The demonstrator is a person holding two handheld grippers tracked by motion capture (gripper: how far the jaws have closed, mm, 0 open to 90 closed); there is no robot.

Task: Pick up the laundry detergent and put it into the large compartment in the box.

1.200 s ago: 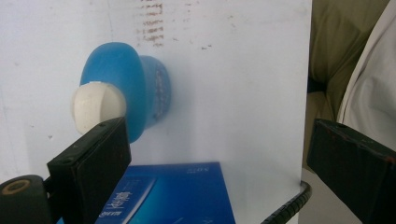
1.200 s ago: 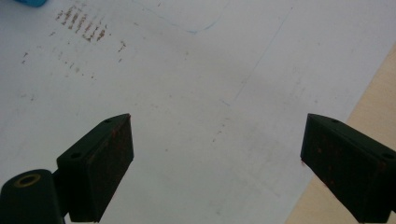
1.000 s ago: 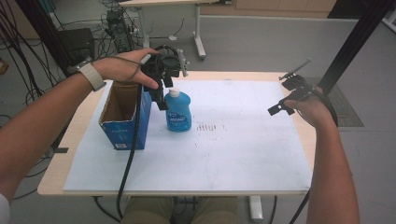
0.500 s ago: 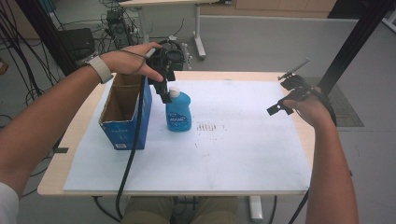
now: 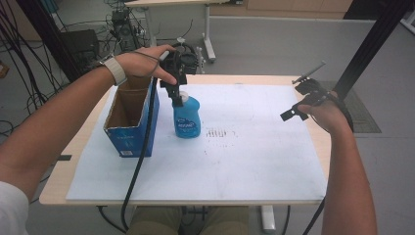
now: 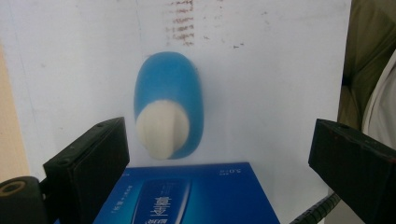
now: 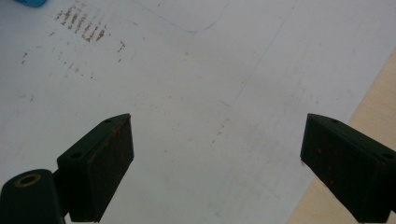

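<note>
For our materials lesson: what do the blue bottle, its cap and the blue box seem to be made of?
Blue bottle: probably plastic, smooth with a slight sheen. Its cap: likely plastic too, matt off-white and moulded. Blue box: cardboard, brown raw inside with printed blue outer walls.

the right gripper (image 7: pixel 217 163) hangs over a white sheet (image 7: pixel 187 93), its two black jaws spread wide with nothing between them. rows of small brown marks (image 7: pixel 81 23) sit on the sheet near the upper left. a sliver of something blue (image 7: pixel 30 2) touches the top left edge. bare wood of the table (image 7: pixel 369 98) runs along the right side.
</note>
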